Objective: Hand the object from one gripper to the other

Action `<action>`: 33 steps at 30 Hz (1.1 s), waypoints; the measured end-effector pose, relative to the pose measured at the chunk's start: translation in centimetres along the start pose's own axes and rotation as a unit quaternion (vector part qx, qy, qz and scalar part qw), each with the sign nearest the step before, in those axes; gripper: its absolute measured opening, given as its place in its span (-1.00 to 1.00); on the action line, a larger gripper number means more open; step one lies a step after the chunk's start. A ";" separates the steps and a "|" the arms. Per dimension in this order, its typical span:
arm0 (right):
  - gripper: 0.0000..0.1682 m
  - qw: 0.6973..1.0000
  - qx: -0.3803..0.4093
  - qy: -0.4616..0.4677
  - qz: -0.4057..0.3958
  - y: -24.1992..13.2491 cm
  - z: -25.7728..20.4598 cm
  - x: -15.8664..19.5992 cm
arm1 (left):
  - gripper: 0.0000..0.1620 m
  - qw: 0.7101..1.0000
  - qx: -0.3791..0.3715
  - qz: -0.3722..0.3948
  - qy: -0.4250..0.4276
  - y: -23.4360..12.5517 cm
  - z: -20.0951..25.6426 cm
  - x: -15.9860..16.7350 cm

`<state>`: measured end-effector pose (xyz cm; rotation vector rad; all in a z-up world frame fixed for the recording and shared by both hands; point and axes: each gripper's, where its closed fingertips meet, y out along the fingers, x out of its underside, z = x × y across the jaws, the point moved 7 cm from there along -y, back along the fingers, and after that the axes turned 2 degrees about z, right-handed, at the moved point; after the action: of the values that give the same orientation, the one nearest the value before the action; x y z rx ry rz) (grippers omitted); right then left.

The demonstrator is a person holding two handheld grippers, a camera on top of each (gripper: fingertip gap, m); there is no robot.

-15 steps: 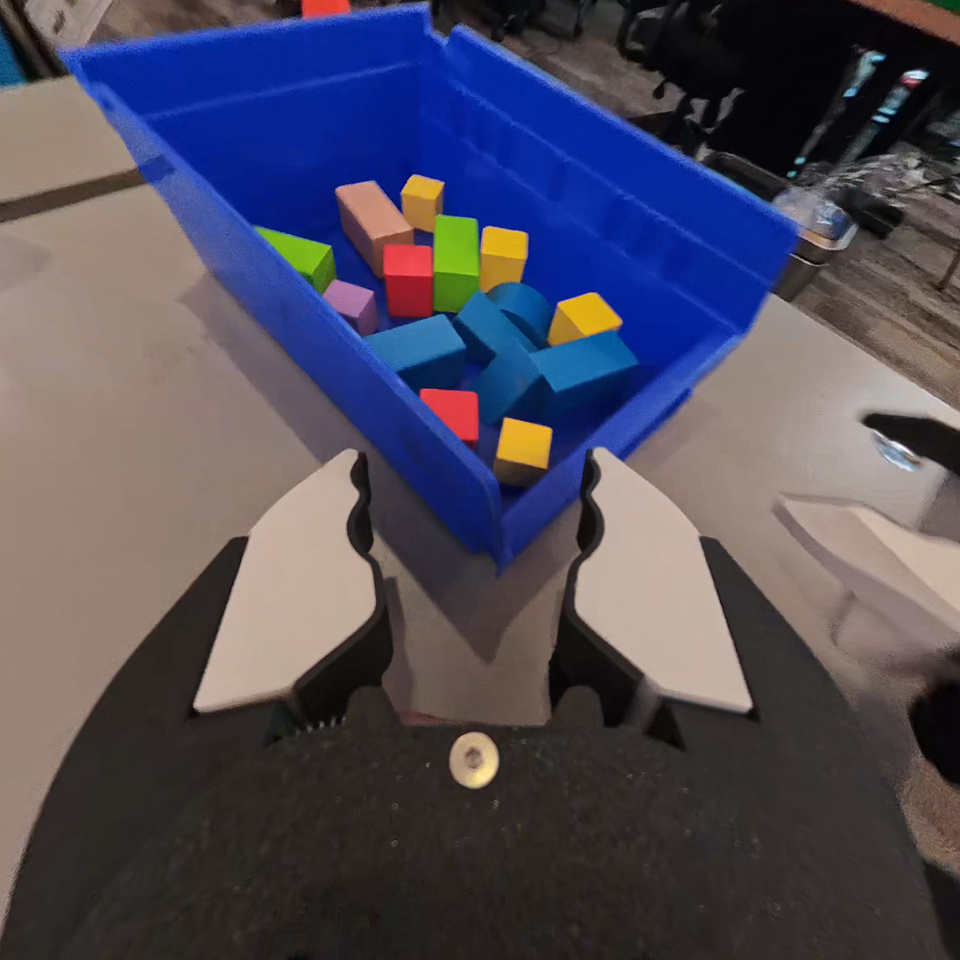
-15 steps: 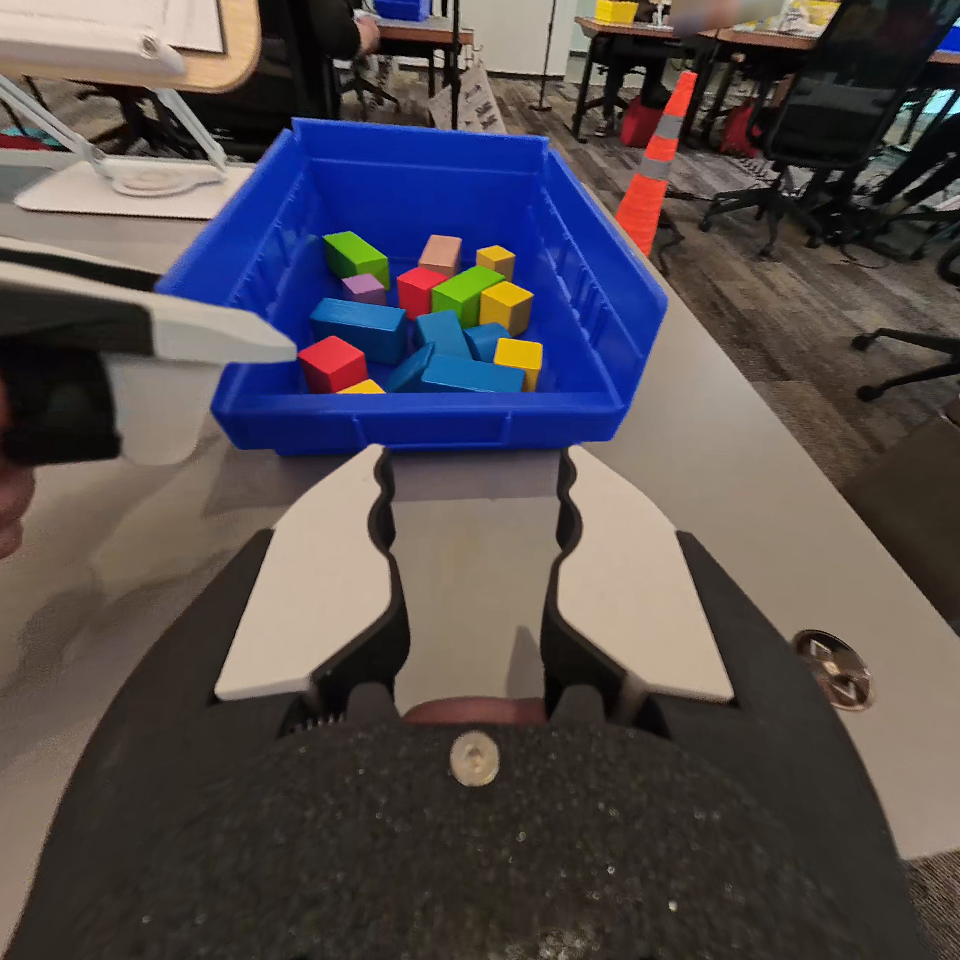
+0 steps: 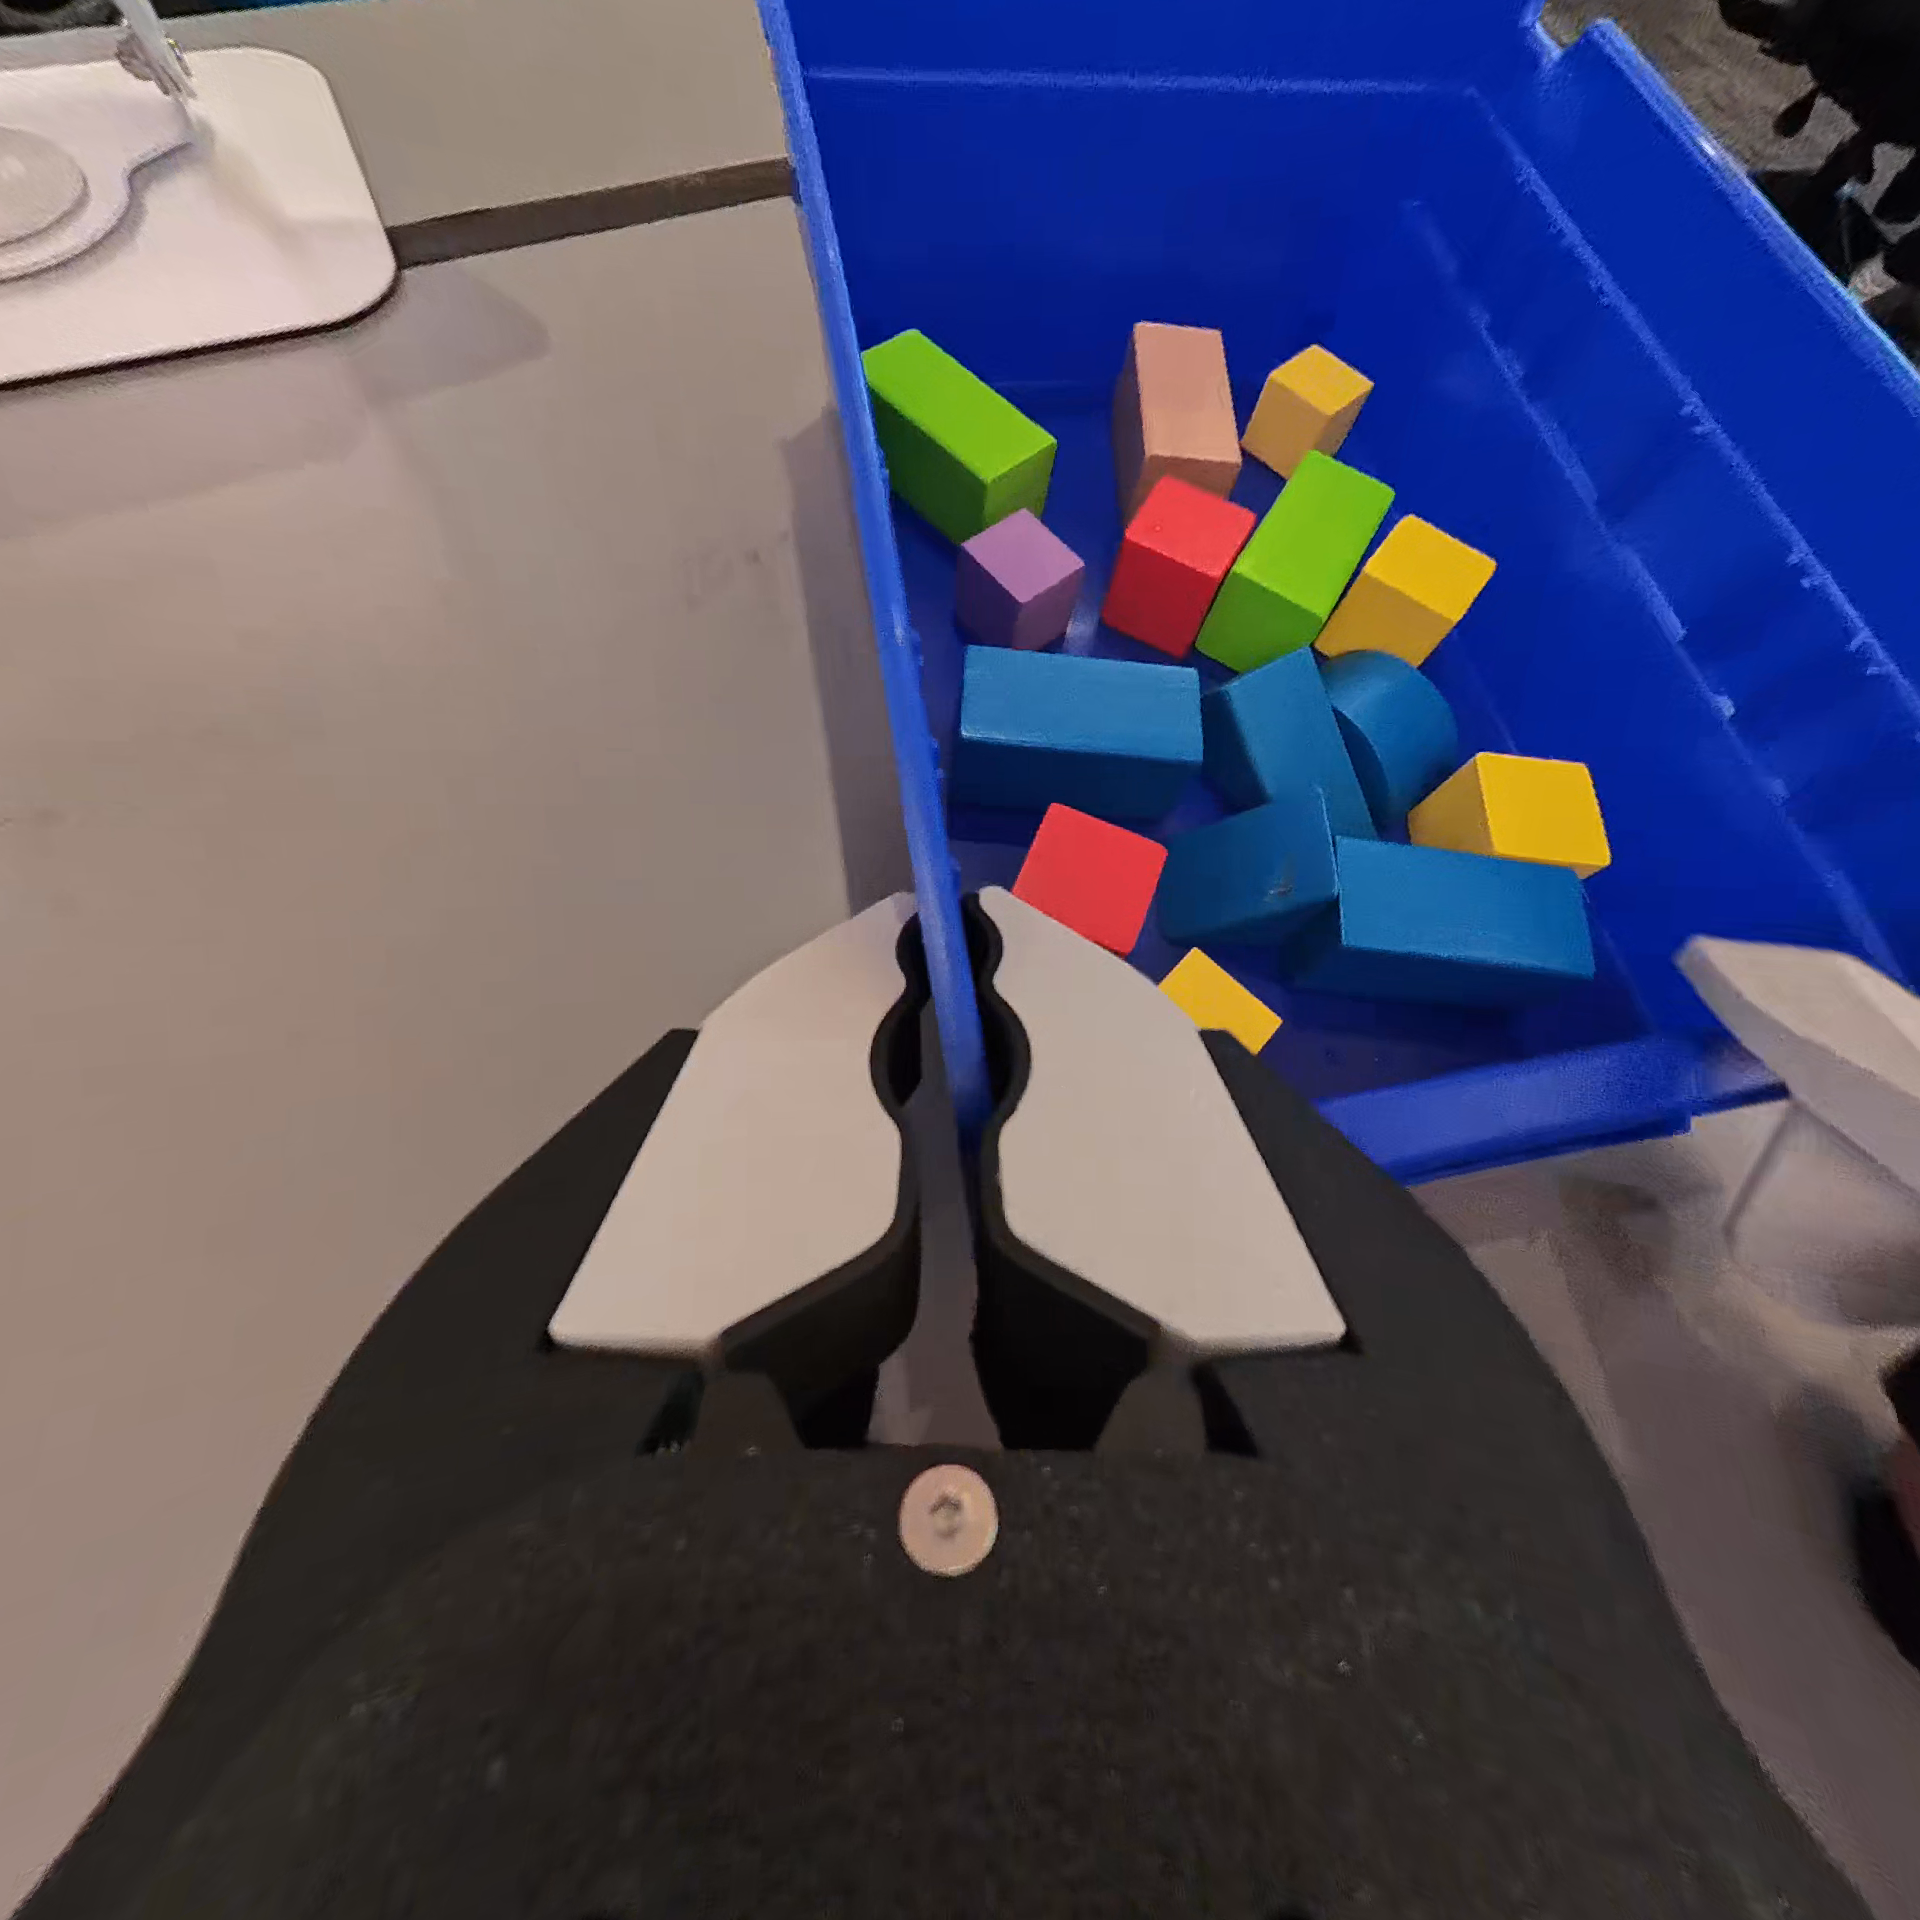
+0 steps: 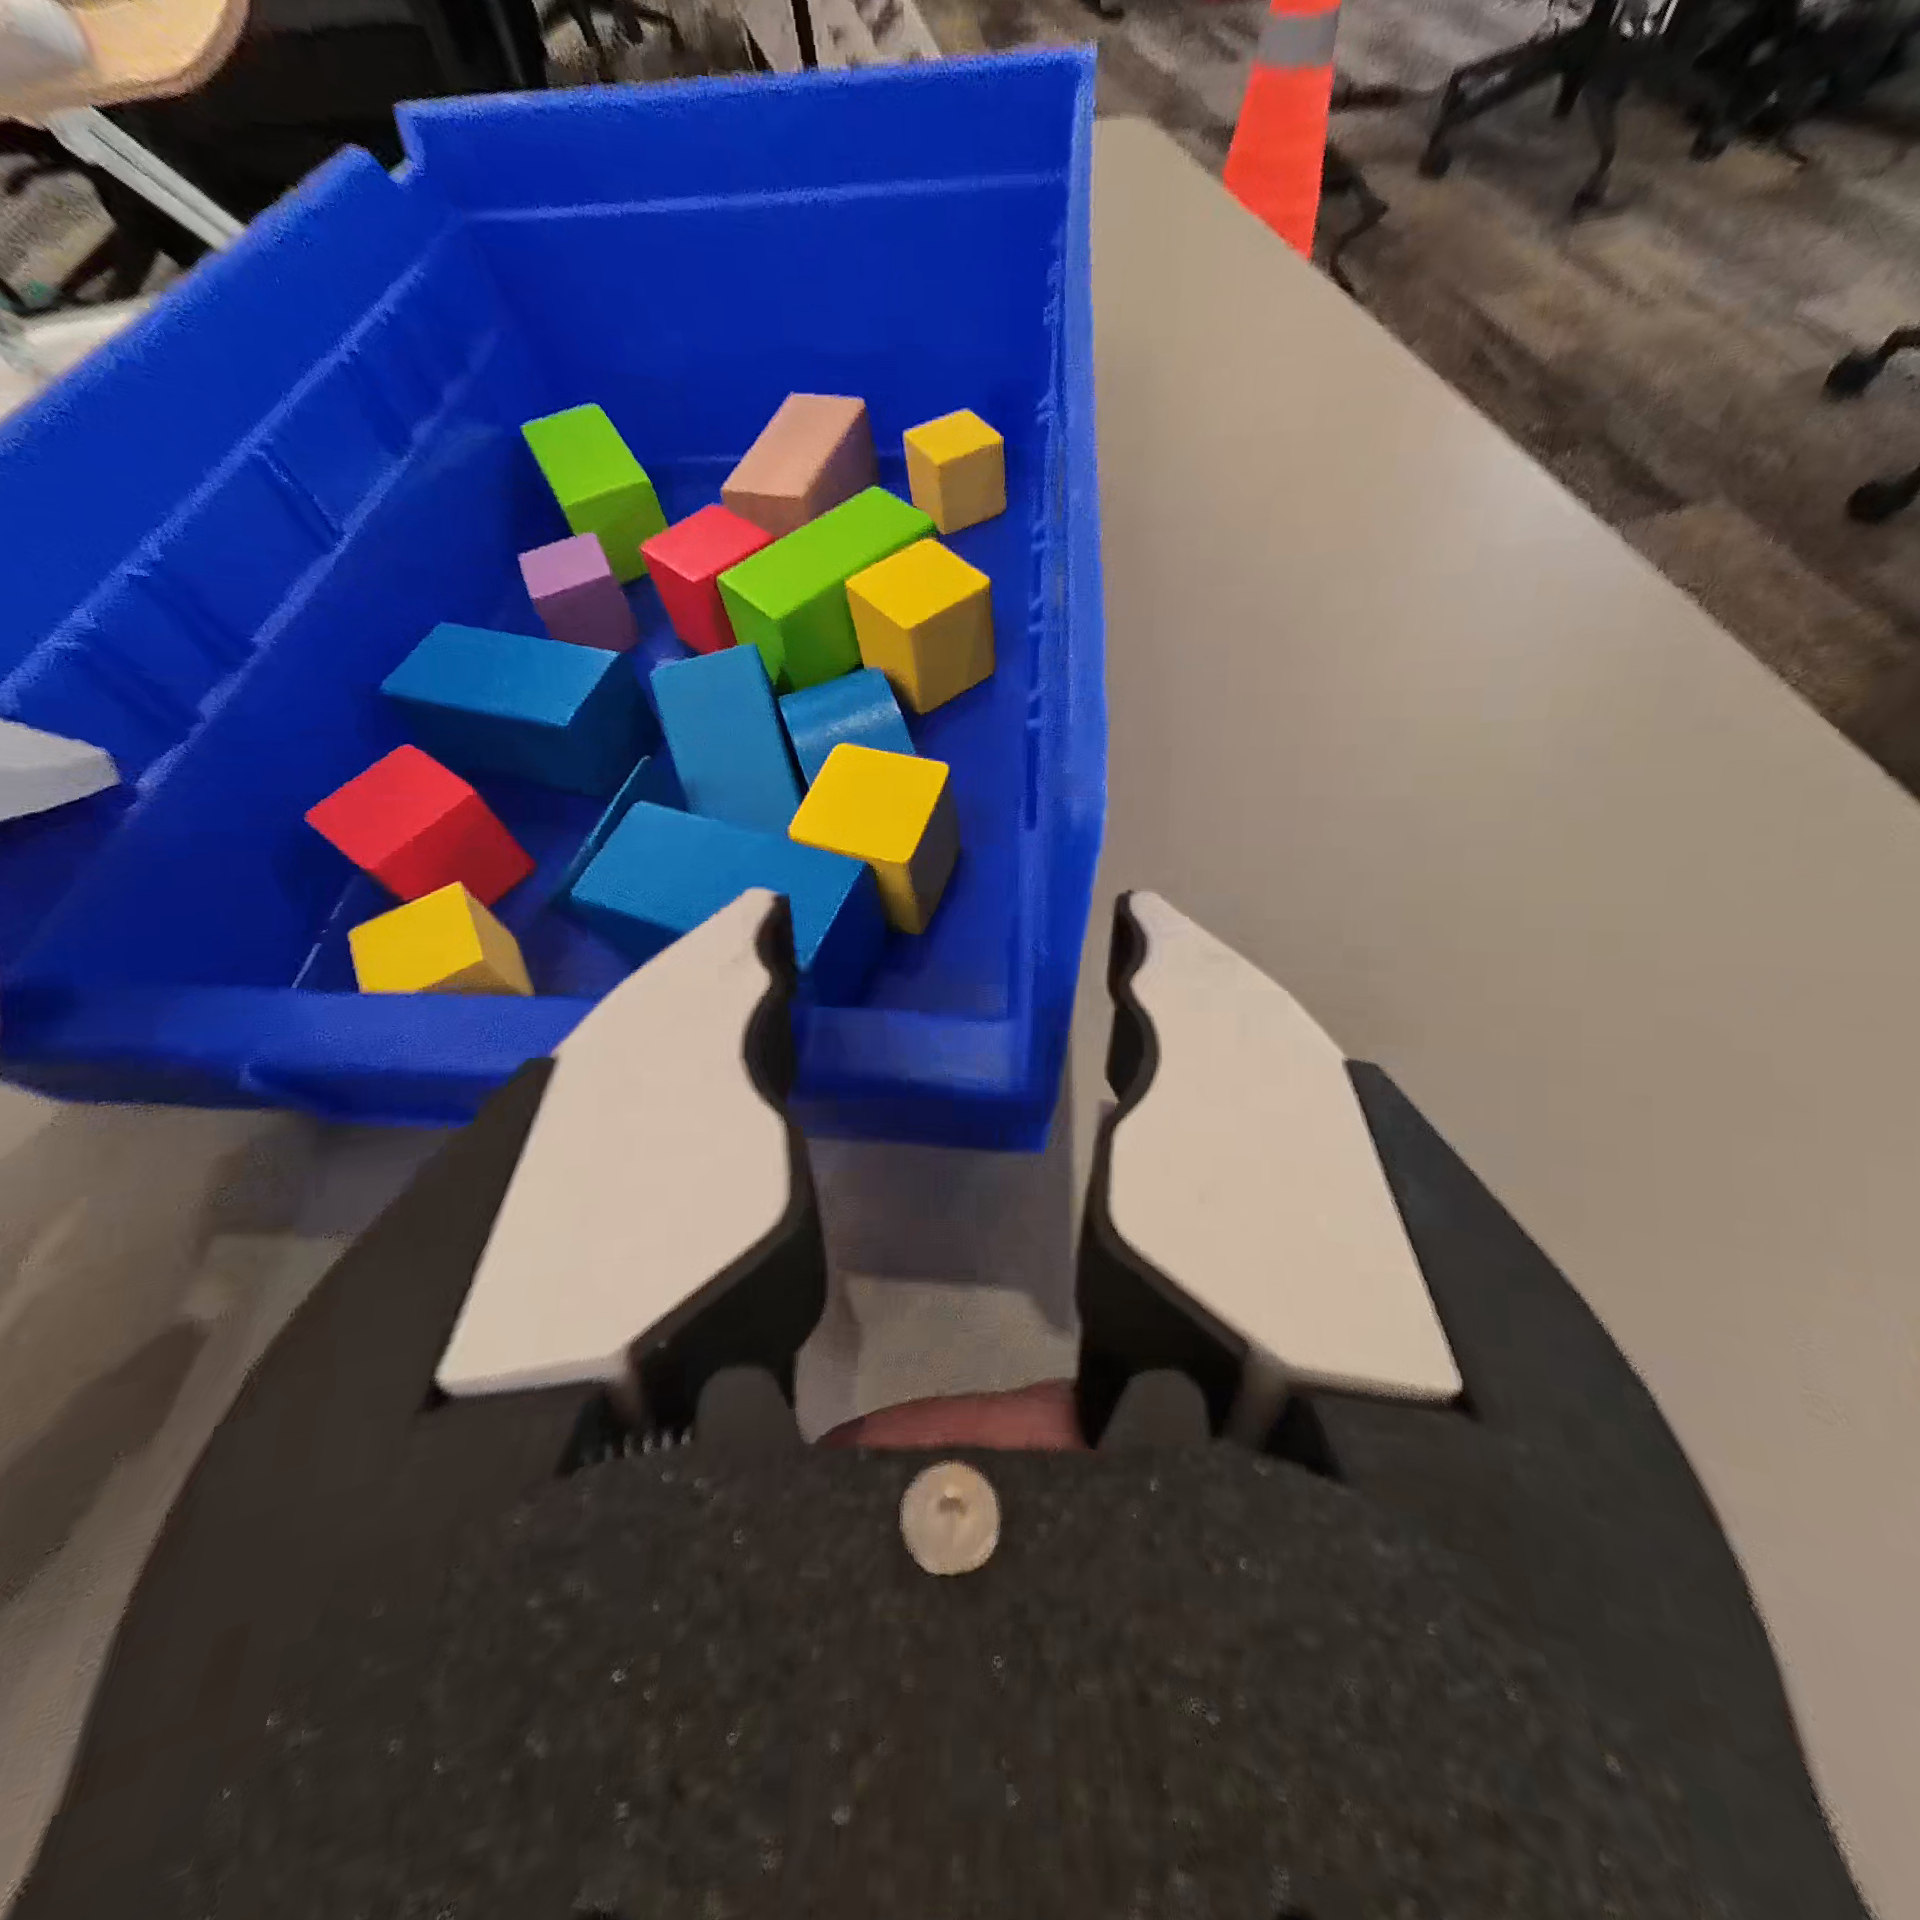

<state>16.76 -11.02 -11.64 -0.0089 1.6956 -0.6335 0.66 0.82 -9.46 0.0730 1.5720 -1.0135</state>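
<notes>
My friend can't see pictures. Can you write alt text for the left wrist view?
The left tool is shut on the side wall of a blue bin holding colourful wooden blocks. The bin sits on a grey table.

A grey table [image 4: 1455, 831] is seen, with a white flat stand base [image 3: 156, 208] near its far left corner. Beyond its right edge, an orange traffic cone [image 4: 1278, 114] and office chairs [image 4: 1621, 94] are set on carpeted floor [image 4: 1610, 291].

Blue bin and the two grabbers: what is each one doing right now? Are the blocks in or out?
blue bin: upright on the table, its side wall pinched by the left gripper.
left gripper: shut on the bin wall.
right gripper: open, holding nothing, at the bin's near corner.
coloured blocks: loose inside the bin.
</notes>
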 end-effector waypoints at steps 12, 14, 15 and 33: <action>-0.96 0.999 -0.053 -0.001 0.007 -2.0 -9.1 -1.7 | -0.94 0.998 -0.056 0.022 -0.019 -8.3 -8.3 2.0; -0.96 0.997 -0.076 -0.012 0.011 -2.0 -12.7 -1.8 | -0.95 0.996 -0.086 0.029 -0.023 -10.3 -11.2 2.4; -0.96 0.996 -0.088 -0.016 0.016 -2.0 -14.5 -1.7 | -0.95 0.994 -0.099 0.033 -0.026 -11.3 -12.8 2.6; -0.95 0.979 -0.191 -0.063 0.011 -1.8 -26.4 1.8 | -0.93 0.984 -0.162 0.022 -0.077 -16.6 -23.5 8.4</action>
<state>-8.39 -2.57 -10.32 -0.2983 1.6672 -0.2766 -29.32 1.26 -9.24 -0.1906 1.5664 -0.7016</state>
